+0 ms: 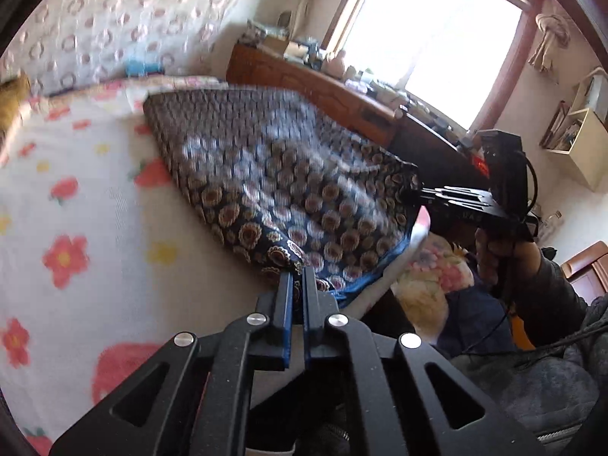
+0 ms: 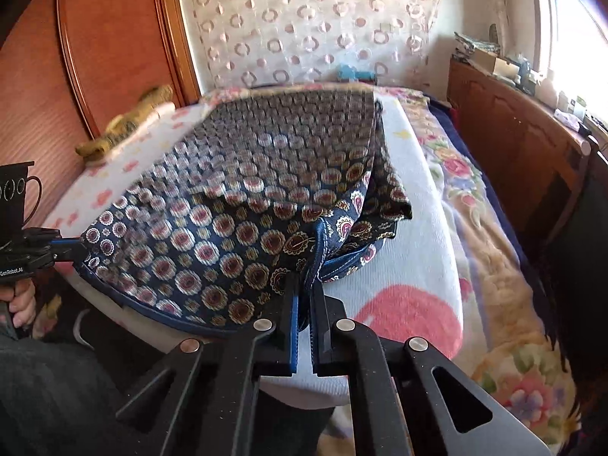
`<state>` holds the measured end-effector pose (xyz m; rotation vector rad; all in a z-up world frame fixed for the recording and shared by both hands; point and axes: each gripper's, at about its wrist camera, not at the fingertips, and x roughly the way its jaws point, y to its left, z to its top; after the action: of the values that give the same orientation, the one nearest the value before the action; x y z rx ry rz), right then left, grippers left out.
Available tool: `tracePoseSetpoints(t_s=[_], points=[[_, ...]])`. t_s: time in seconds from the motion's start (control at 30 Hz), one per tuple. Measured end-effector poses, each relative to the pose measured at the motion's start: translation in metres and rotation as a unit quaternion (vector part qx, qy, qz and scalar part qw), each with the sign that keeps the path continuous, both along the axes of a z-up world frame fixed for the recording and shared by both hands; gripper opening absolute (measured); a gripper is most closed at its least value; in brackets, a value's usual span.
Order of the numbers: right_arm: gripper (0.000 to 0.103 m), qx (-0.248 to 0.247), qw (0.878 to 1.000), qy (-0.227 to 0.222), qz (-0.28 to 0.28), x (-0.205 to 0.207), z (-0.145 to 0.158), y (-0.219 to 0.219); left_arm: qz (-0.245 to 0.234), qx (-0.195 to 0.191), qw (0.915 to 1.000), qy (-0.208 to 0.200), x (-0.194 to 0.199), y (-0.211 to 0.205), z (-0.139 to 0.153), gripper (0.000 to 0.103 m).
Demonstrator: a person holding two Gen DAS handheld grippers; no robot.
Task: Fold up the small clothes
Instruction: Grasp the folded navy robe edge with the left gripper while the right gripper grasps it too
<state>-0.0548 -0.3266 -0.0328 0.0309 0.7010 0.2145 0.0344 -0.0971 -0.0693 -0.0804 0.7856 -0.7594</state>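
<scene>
A dark blue garment (image 1: 266, 174) printed with round floral medallions lies spread on a white blanket with red flowers (image 1: 76, 209). My left gripper (image 1: 298, 271) is shut on its near corner, with cloth pinched between the blue pads. In the left wrist view my right gripper (image 1: 420, 193) grips the garment's far right corner. In the right wrist view the right gripper (image 2: 306, 279) is shut on a blue-hemmed edge of the garment (image 2: 247, 190). The left gripper (image 2: 78, 245) holds the left corner there. The hem between the two grippers hangs past the bed edge.
A wooden cabinet (image 1: 304, 76) crowded with small items stands under a bright window (image 1: 437, 38). A wooden wardrobe (image 2: 106, 38) rises at the left. A yellow-brown cloth (image 2: 125, 121) and a floral quilt (image 2: 494, 247) lie on the bed. A person's hand (image 2: 22, 304) holds the left gripper's handle.
</scene>
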Motion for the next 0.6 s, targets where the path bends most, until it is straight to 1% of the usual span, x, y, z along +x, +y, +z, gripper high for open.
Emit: tracePoseSetpoints(t_s=[0.1,0.17,0.3,0.43,0.5,0.6], points=[[0.004,0.027,0.999,-0.023,-0.003,-0.002,0.014,-0.007,0.002,-0.001,0.9998,-0.019,0.003,-0.002,0.014,0.004],[0.004,0.055,0.998,-0.042,-0.01,-0.002,0.024,-0.011,0.017,-0.007,0.9992,-0.036,0.009,-0.001,0.023,0.004],[0.004,0.076,0.994,-0.074,-0.019,0.004,0.039,-0.015,0.039,-0.022,0.9972,-0.06,0.022,0.004,0.042,0.004],[0.004,0.066,0.993,-0.092,-0.015,0.022,0.05,-0.014,0.064,-0.021,0.9946,-0.078,0.046,0.011,0.055,0.004],[0.004,0.057,0.993,-0.1,-0.015,0.034,0.053,-0.013,0.078,-0.006,0.9935,-0.082,0.066,0.011,0.054,0.004],[0.004,0.04,0.993,-0.106,-0.011,0.056,0.055,-0.01,0.09,0.003,0.9915,-0.094,0.089,0.009,0.055,0.004]])
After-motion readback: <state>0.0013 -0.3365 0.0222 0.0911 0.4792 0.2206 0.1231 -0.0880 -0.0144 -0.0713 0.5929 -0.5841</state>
